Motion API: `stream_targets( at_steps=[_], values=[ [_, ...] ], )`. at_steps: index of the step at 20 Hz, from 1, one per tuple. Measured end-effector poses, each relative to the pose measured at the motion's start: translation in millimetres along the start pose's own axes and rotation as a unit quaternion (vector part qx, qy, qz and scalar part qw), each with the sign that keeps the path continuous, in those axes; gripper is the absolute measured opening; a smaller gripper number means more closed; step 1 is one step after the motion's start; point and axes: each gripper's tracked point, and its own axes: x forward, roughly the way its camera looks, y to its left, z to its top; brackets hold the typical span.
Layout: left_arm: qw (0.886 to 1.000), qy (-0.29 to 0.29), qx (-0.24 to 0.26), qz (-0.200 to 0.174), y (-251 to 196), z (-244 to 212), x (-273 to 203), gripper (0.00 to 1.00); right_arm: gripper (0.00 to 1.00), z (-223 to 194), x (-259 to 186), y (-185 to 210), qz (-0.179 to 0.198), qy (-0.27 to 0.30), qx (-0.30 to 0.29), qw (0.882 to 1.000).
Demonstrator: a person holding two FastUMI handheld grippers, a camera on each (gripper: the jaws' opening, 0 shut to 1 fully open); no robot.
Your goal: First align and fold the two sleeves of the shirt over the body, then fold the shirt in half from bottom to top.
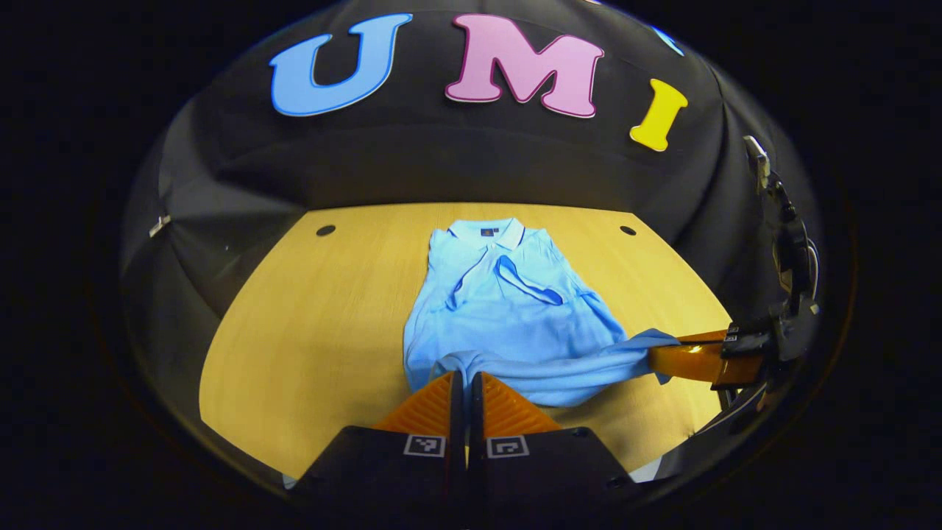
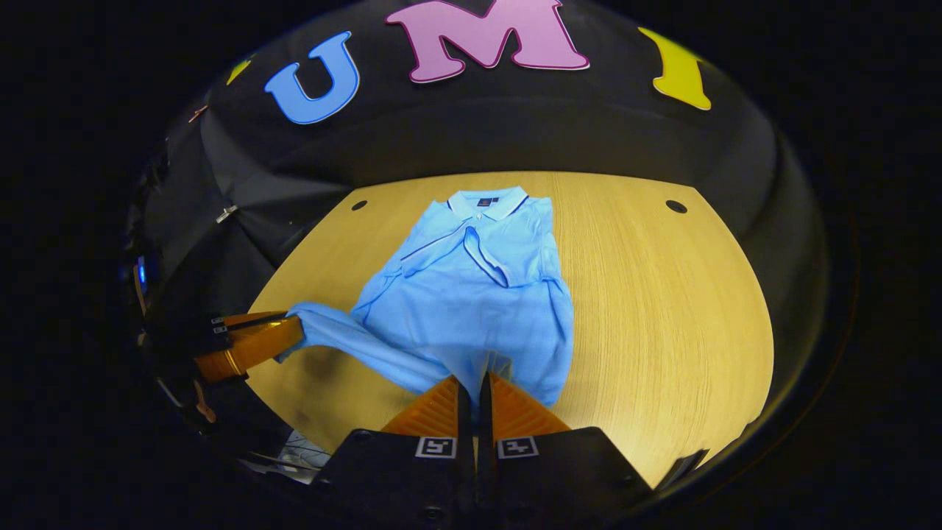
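A light blue polo shirt (image 1: 508, 302) lies on the wooden table (image 1: 316, 324), collar at the far end, both sleeves folded across the chest. My left gripper (image 1: 466, 377) is shut on one corner of the bottom hem at the near edge. My right gripper (image 1: 657, 355) pinches the other hem corner off to the right, and the hem stretches between them, lifted off the table. In the right gripper view the shirt (image 2: 471, 294) runs away from my right gripper (image 2: 477, 379), which is shut on the hem, while my left gripper (image 2: 294, 330) holds the far corner at the left.
Two small dark holes (image 1: 325, 230) (image 1: 628, 230) sit near the table's far corners. Black cloth walls close in on the back and sides. Bare wood (image 2: 662, 309) spreads on both sides of the shirt. A clamp stand (image 1: 791, 258) rises at the right edge.
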Motion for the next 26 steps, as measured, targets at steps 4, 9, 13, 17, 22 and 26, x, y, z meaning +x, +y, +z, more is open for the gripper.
stream_targets(
  at_steps=[4,9,13,17,22,26],
  values=[
    [1.000,-0.017,-0.006,0.000,-4,46,27,0.06,0.05,39,18,-5,0.010,-0.012,-0.011,1.000],
    [0.999,-0.036,-0.021,0.002,3,98,58,0.06,0.05,92,48,-13,0.012,-0.031,-0.014,0.999],
    [0.999,-0.041,-0.028,0.007,16,128,90,0.06,0.05,135,77,-22,0.011,-0.046,-0.016,0.999],
    [0.998,-0.047,-0.036,0.006,26,158,125,0.06,0.05,171,108,-26,0.011,-0.058,-0.015,0.998],
    [0.998,-0.054,-0.019,0.002,35,190,172,0.06,0.05,207,148,-36,0.001,-0.065,-0.034,0.997],
    [0.997,-0.063,-0.043,-0.004,45,209,211,0.06,0.05,239,181,-45,0.006,-0.076,-0.004,0.997]
  ],
)
